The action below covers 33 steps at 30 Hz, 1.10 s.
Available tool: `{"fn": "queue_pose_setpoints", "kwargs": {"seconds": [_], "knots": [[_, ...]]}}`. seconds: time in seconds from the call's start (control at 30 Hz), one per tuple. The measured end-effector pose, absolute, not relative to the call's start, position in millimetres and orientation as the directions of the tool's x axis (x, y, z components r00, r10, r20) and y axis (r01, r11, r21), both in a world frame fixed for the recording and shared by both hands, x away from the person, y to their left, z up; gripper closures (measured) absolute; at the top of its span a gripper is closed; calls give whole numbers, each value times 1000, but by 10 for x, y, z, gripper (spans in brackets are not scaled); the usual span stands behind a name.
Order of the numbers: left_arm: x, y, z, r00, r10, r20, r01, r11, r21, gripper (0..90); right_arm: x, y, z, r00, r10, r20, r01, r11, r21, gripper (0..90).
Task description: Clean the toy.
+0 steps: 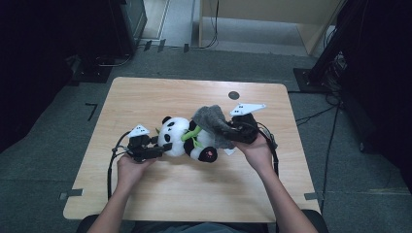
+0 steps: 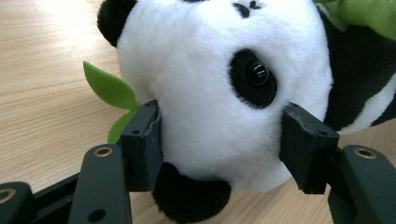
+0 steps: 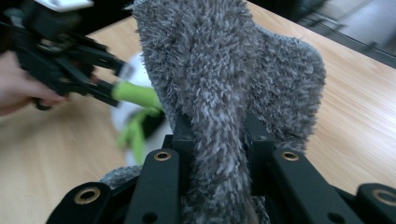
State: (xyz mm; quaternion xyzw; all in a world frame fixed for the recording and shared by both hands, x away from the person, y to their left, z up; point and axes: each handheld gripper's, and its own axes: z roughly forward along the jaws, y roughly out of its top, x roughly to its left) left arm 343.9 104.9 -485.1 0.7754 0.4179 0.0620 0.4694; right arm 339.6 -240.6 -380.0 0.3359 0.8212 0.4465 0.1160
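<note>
We have the panda plush (image 1: 187, 137) lying on its side near the middle of the desk (image 1: 160, 189), head toward nine o'clock, and our left gripper (image 1: 163, 148) has its fingers (image 2: 142, 144) clamped on either side of the white head, one pad by the green leaf (image 2: 108, 86), the other just under the black eye patch. Over at three o'clock, our right gripper (image 1: 232, 127) has its fingers pinched tight on a fold of the grey fluffy cloth (image 1: 211, 124), which is lifted and drapes across the panda's body. The step in hand looks like drawing that cloth over the toy, so we want the left grip firm and quiet, pinning the head so the plush doesn't skid. With the right, we judge it best to carry the fold high enough to clear the green bamboo stalk (image 1: 191, 133), then sweep toward nine o'clock and lay it down smoothly. The pile is thick, so a slipping pinch is the risk; we hold the fold deep.
</note>
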Motion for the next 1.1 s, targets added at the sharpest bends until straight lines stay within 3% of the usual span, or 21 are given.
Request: {"fn": "queue_pose_setpoints", "kwargs": {"seconds": [0.23, 0.43, 1.1], "knots": [[3440, 1052, -4849, 645, 706, -293, 589, -214, 779, 372, 3387, -2092, -3835, -806, 581, 118, 414, 409, 814, 722], [3441, 1051, -4850, 644, 706, -296, 590, -211, 780, 373, 3493, -1945, -4024, -804, 585, 102, 437, 466, 769, 691], [3436, 1044, -4846, 646, 706, -290, 587, -217, 780, 374, 3467, -2322, -4283, -769, 625, 137, 485, 430, 762, 699]]}}
